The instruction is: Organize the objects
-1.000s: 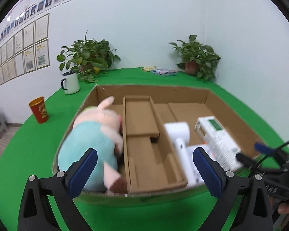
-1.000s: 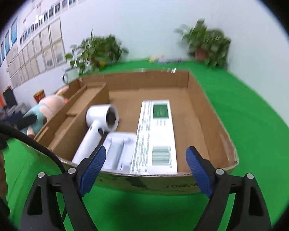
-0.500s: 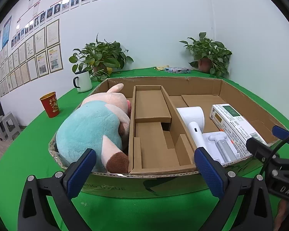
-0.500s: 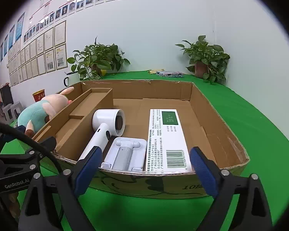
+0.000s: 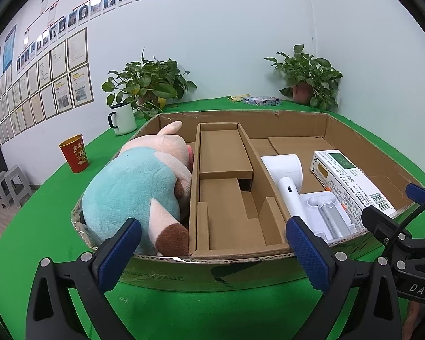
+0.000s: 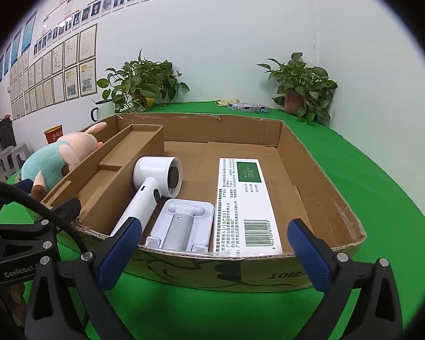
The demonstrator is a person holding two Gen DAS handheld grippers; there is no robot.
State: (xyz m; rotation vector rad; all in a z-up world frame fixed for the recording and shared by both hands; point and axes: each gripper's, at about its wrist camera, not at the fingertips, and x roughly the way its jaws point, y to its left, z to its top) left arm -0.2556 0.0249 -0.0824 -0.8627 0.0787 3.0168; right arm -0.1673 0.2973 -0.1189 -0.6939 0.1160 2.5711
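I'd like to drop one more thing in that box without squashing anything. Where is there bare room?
The bare floor of the cardboard box lies right of the white carton and behind it, up to the back wall. The stepped insert is also empty. It is crowded around the hair dryer, the white stand and the plush toy.

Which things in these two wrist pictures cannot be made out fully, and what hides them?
- Plush toy: its underside, sunk behind the cardboard box wall, left wrist view.
- White mug: mostly behind the box's far corner, right wrist view.
- Hair dryer: handle end behind the right gripper, right wrist view.
- Wall certificates: print too small, both views.
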